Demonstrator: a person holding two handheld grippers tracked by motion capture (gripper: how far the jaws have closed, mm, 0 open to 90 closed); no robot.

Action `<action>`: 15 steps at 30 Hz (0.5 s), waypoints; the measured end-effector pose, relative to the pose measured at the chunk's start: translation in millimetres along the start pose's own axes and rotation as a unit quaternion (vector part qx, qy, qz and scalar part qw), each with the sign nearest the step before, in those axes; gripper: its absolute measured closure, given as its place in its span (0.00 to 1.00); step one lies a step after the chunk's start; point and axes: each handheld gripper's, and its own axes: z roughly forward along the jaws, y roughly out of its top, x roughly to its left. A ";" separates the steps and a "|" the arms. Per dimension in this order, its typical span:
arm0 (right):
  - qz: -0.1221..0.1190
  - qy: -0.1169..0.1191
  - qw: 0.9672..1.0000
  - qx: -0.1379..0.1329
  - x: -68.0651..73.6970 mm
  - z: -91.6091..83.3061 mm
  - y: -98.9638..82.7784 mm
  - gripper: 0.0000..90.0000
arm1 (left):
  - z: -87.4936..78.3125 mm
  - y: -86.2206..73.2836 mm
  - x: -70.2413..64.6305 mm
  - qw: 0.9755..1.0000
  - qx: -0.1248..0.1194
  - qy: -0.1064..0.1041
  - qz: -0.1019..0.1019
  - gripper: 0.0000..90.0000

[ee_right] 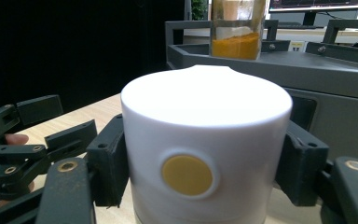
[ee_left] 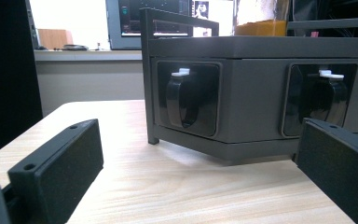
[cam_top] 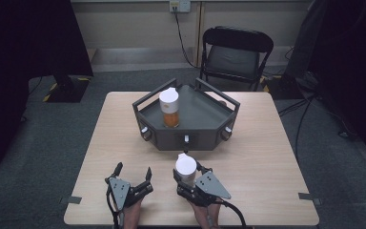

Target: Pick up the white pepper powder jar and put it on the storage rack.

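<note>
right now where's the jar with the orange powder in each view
High view: the orange-powder jar stands on the dark tray, left of centre.
Left gripper view: its orange base peeks above the tray's top edge, upper right.
Right gripper view: it stands top centre, behind the white-capped jar in the right gripper.
Shared landmark: the tray.

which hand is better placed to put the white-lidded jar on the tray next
Right. The right gripper is shut on the white-lidded jar, just in front of the grey tray. The left gripper is open and holds nothing.
</note>
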 end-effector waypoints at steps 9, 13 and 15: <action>0.009 0.000 1.000 0.001 -11.3 1.8 12.5 0.33 | 0.0 0.0 -0.1 1.000 0.000 0.000 0.000 0.00; 0.009 0.000 1.000 -0.003 -15.1 2.8 17.8 0.33 | 0.0 0.0 -0.1 1.000 0.000 0.000 0.000 0.00; 0.009 0.000 1.000 -0.003 -17.3 3.5 22.0 0.33 | 0.0 0.0 -0.1 1.000 0.000 0.000 0.000 0.00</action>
